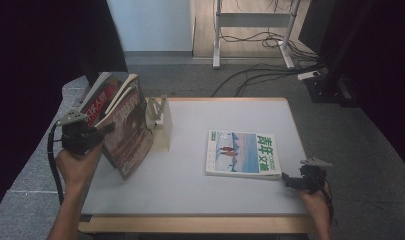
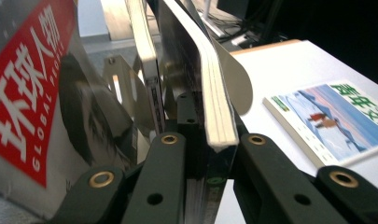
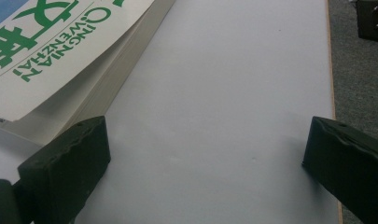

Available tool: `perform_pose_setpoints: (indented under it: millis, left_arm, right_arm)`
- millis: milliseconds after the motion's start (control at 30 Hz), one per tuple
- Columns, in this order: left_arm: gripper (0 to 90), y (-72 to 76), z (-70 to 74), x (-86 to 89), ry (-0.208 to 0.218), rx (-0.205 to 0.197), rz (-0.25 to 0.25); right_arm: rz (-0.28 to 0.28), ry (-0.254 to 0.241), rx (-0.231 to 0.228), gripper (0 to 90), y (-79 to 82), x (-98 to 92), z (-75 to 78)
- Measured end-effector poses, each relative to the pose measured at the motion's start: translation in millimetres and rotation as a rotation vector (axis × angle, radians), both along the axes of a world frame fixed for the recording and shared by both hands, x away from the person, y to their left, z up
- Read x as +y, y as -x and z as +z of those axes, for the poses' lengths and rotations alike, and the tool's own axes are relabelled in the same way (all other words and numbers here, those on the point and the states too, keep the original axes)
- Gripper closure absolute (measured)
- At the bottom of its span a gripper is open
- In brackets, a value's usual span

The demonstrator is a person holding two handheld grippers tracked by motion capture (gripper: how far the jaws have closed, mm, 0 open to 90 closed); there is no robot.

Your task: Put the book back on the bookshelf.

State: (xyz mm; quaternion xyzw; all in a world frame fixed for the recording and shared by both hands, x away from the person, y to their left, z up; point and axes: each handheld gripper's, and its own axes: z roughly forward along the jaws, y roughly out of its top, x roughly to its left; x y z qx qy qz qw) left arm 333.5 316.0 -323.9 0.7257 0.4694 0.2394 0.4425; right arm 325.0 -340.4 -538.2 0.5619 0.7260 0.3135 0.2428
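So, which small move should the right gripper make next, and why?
Probably slide the right gripper toward the flat magazine and close on its near corner: its jaws stand open beside that corner on the table, while the left gripper already clamps the brown magazine.

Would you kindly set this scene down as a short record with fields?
left gripper: shut on the dark magazine, held upright at the table's left edge
red magazine: leaning beside it, behind
metal bookend: standing just right of the magazines
blue magazine: flat on the table
right gripper: open, by the blue magazine's near right corner, holding nothing
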Motion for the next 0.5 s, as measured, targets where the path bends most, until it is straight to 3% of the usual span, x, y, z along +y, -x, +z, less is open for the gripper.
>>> perform_pose_setpoints:
  millis: [267, 433, 500]
  left_arm:
    - [84.4, -10.8, -0.5, -6.8, 0.008, -0.038, 0.032]
    - [84.3, -17.4, -11.7, -11.4, 0.015, -0.046, 0.049]
    - [84.2, -17.2, -15.9, -11.2, 0.037, -0.054, 0.048]
  right_arm:
    - [0.000, -0.001, 0.000, 0.0, 0.0, 0.0, 0.0]
    - [0.000, -0.001, 0.000, 0.0, 0.0, 0.0, 0.0]
    - [0.000, -0.001, 0.000, 0.0, 0.0, -0.1, 0.0]
